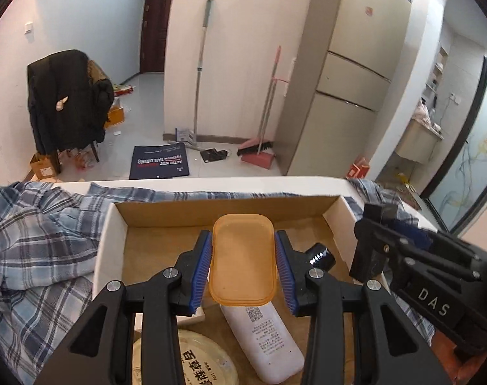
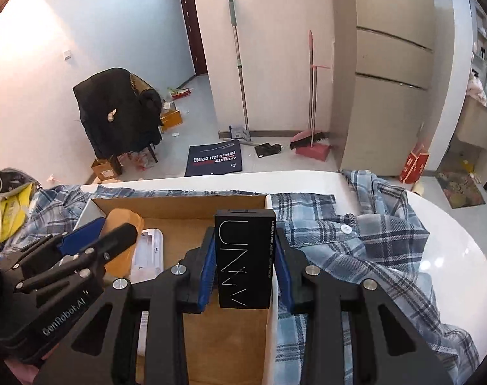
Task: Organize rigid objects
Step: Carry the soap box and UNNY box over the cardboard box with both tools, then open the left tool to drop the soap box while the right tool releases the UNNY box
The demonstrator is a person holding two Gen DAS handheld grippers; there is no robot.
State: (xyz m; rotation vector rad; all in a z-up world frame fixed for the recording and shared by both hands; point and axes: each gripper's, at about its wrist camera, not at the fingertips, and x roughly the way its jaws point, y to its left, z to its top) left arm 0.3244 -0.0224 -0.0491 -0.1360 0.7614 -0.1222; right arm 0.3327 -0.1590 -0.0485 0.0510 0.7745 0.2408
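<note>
My left gripper [image 1: 243,240] is shut on an orange translucent plastic lid [image 1: 242,260], held over the open cardboard box [image 1: 224,207]. Below it in the box lie a white bottle [image 1: 265,343], a round tin [image 1: 192,362] and a small black cylinder [image 1: 322,255]. My right gripper [image 2: 245,240] is shut on a black rectangular box with white lettering [image 2: 245,260], hanging over the right wall of the cardboard box [image 2: 179,205]. The right gripper [image 1: 381,243] shows at the right of the left wrist view; the left gripper [image 2: 92,240] with the orange lid [image 2: 121,243] shows at the left of the right wrist view.
The cardboard box rests on a blue plaid shirt [image 2: 371,243] spread over a white round table [image 2: 461,256]. A white tray-like item [image 2: 148,253] lies in the box. Beyond the table stand a chair with a black coat [image 1: 67,102], brooms, a dustpan [image 1: 259,157] and a fridge [image 1: 355,64].
</note>
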